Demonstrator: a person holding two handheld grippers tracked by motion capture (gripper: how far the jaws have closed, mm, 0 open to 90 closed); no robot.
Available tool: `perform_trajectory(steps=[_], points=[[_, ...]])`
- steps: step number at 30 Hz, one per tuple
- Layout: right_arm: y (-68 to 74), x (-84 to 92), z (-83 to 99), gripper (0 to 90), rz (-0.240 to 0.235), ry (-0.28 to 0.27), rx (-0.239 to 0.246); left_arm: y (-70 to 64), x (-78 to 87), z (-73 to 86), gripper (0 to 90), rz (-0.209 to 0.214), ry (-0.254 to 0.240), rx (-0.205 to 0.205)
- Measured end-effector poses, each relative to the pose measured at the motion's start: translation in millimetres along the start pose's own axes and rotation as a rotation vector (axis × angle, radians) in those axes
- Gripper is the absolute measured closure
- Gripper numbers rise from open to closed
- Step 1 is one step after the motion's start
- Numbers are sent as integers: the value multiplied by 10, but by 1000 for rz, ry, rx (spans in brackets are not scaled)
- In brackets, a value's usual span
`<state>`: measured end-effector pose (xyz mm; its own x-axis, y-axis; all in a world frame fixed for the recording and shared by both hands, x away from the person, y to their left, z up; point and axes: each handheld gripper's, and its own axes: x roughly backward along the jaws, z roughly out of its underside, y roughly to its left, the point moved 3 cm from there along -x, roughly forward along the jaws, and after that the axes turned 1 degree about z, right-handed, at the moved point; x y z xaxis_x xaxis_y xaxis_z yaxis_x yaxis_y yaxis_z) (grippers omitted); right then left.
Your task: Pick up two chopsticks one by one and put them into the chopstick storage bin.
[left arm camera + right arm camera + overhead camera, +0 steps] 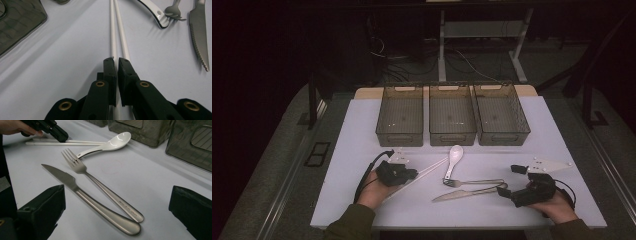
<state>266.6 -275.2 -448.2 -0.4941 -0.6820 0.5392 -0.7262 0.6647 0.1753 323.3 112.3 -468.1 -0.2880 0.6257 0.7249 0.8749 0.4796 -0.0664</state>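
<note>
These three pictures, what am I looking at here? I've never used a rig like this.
A person at a white table holds hand-held tongs in each hand. One camera looks down from above; the other two ride on the tongs and look along their black jaws. The left tongs are shut on a pair of white chopsticks. The right tongs stand open, with the handles of a fork and a knife lying between the jaws. A white spoon lies nearby, and three empty bins sit behind.
</note>
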Motion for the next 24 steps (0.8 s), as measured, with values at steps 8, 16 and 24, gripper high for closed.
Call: perform_trajectory(steps=[8, 16, 24], points=[[-3, 4, -1, 8, 1, -1, 0, 2, 28, -29, 845, -1, 13, 0], [1, -1, -1, 8, 8, -4, 6, 8, 138, -71, 844, -2, -14, 15], [-27, -110, 22, 8, 38, 16, 6, 37, 284, -99, 844, -17, -63, 37]])
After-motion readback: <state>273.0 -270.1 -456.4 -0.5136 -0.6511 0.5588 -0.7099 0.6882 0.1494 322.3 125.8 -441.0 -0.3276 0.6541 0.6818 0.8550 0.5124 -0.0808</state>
